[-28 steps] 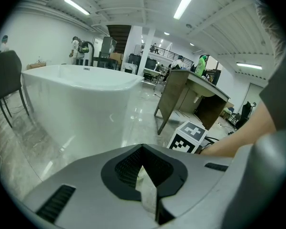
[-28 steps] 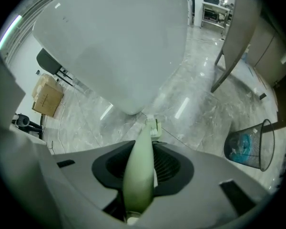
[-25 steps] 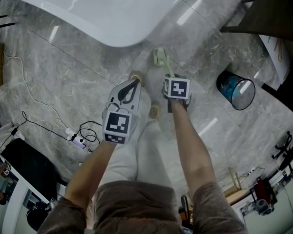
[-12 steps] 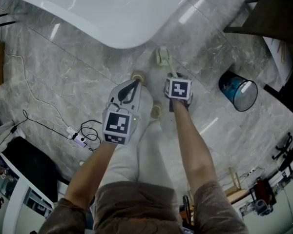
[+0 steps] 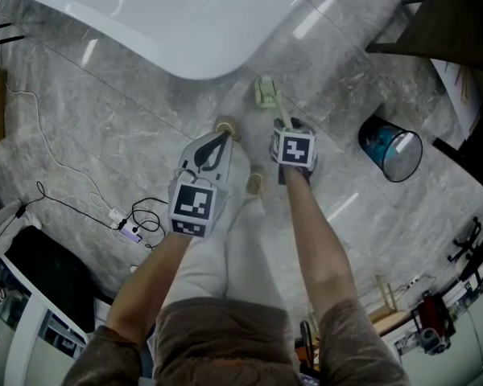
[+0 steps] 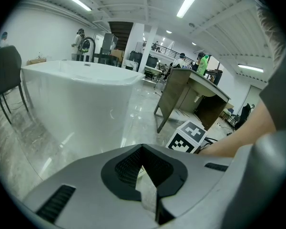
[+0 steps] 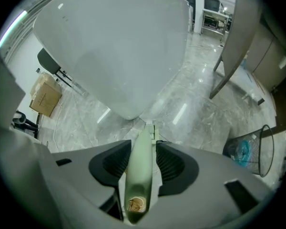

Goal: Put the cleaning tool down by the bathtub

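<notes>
The cleaning tool is a pale green brush with a long handle. Its head is down at the grey floor, just off the end of the white bathtub. The handle runs up between the jaws of my right gripper. Those jaws are opening, and a gap shows beside the handle in the right gripper view. My left gripper hangs to the left, over the person's light trousers. Its jaws are shut with nothing in them. The bathtub fills the left gripper view's left side.
A wire waste bin with a blue bag stands to the right. A dark desk is at the upper right. Cables and a power strip lie on the floor to the left. The person's shoe stands by the tool.
</notes>
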